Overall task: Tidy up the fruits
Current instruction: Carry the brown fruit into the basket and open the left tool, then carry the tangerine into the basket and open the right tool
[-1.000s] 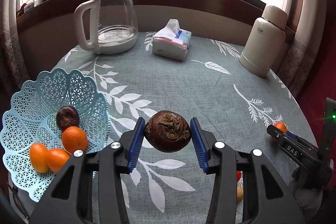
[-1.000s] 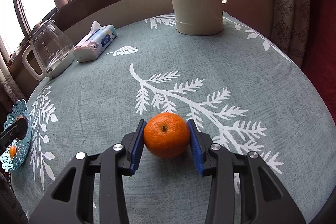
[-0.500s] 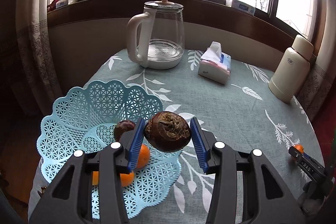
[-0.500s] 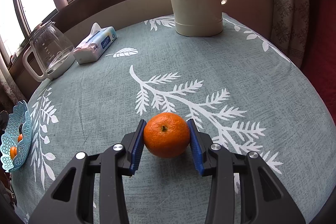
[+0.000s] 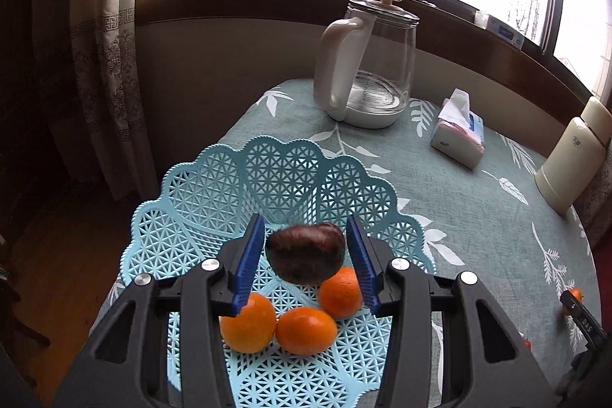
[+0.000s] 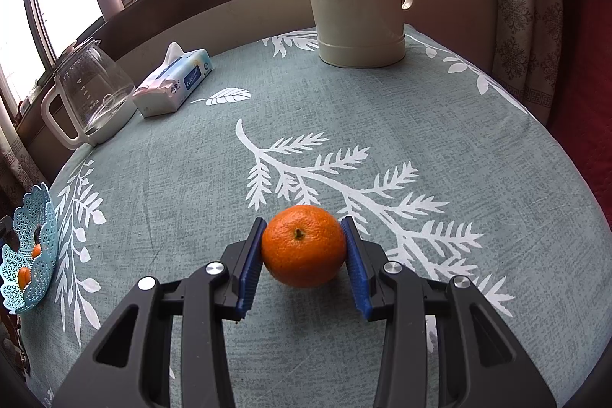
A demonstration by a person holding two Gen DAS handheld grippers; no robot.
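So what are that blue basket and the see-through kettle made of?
The blue basket looks like moulded plastic: an even pale blue colour, thin lattice walls with cut-out holes and a scalloped rim. The kettle has a clear body that looks like glass, though clear plastic can't be ruled out, with an opaque, smooth cream handle and base, probably plastic.

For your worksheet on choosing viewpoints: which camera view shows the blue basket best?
The left wrist view: the blue basket fills its middle, fruit inside visible. The right wrist view shows it only small at the left edge.
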